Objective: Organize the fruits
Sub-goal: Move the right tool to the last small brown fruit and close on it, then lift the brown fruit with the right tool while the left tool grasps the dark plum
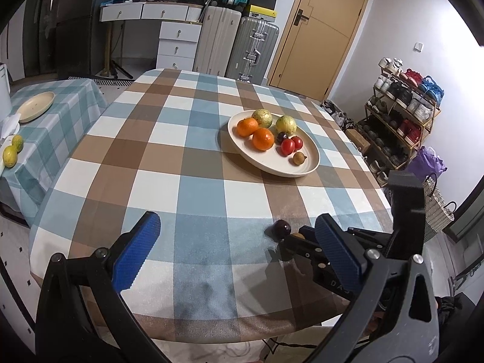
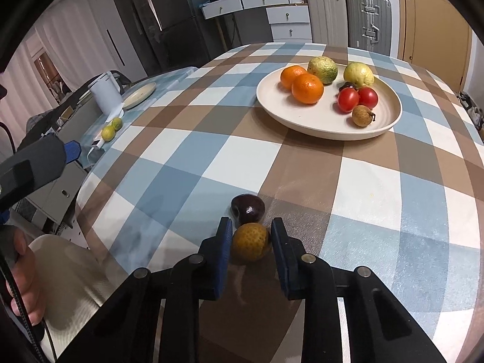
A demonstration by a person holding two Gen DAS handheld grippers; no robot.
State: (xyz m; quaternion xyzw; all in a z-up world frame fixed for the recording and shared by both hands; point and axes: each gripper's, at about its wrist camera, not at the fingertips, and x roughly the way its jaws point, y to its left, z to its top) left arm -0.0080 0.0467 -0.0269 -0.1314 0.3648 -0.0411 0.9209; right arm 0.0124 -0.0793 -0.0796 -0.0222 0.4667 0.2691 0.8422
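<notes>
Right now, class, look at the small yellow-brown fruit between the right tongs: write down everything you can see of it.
The small yellow-brown fruit is round, with a dull, rough skin speckled with fine dark dots, like a longan. It sits low on the checked tablecloth, at the near edge of the table. The right tongs are shut on it, one blue pad on each side. Just beyond it lies a dark glossy fruit; the two look to be touching or nearly so. No stem shows.
</notes>
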